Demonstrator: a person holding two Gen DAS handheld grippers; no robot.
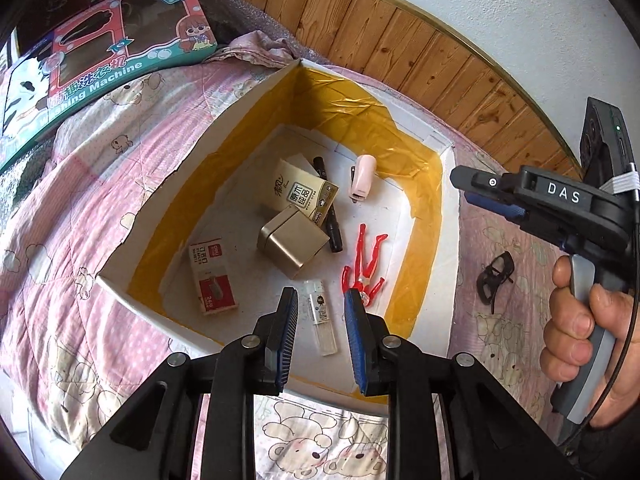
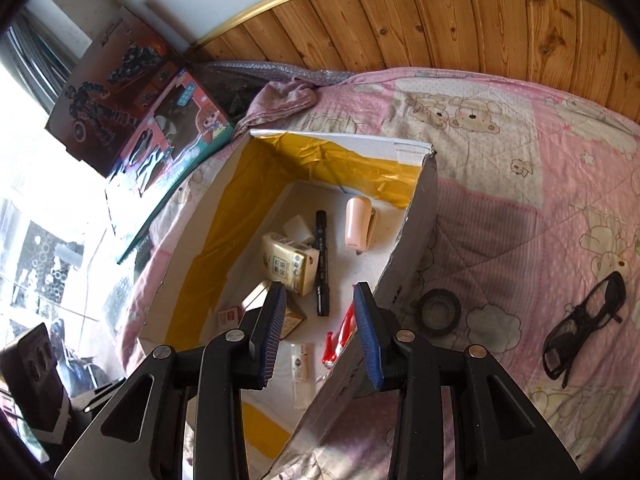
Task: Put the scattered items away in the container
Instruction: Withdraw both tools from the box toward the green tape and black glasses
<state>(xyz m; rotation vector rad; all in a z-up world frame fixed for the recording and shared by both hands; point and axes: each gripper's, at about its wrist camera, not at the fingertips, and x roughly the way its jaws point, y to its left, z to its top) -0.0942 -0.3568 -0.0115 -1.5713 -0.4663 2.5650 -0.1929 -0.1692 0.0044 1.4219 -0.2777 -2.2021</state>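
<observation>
Hovering above the near rim of a white cardboard box lined with yellow tape (image 1: 420, 184), the left gripper (image 1: 322, 300) has its blue-padded fingers (image 1: 288, 320) spread apart with nothing between them. The box sits on a bed covered by a pink quilt printed with bears (image 1: 80, 208).

Inside the box lie a clear plastic lead case (image 1: 322, 322), a red plastic figure (image 1: 366, 264), a square gold metal tin (image 1: 292, 242), a red-and-white staple box (image 1: 212, 276), a beige tissue packet (image 1: 306, 194), a black marker pen (image 1: 330, 216) and a pale pink stapler (image 1: 362, 178).

The right gripper (image 2: 320, 316) is likewise open and empty, its fingers (image 2: 366, 328) straddling the box's right wall. In the left wrist view it shows at the right edge, held by a hand (image 1: 576, 320) around its grey handle.

Outside the box, on the quilt, a pair of black-framed glasses (image 2: 580, 320) lies well to the right, and a dark roll of tape (image 2: 440, 310) rests just beside the box's right wall. A colourful toy washing machine carton (image 1: 104, 64) stands at the far left of the bed, near the wooden wall panelling (image 2: 480, 20).
</observation>
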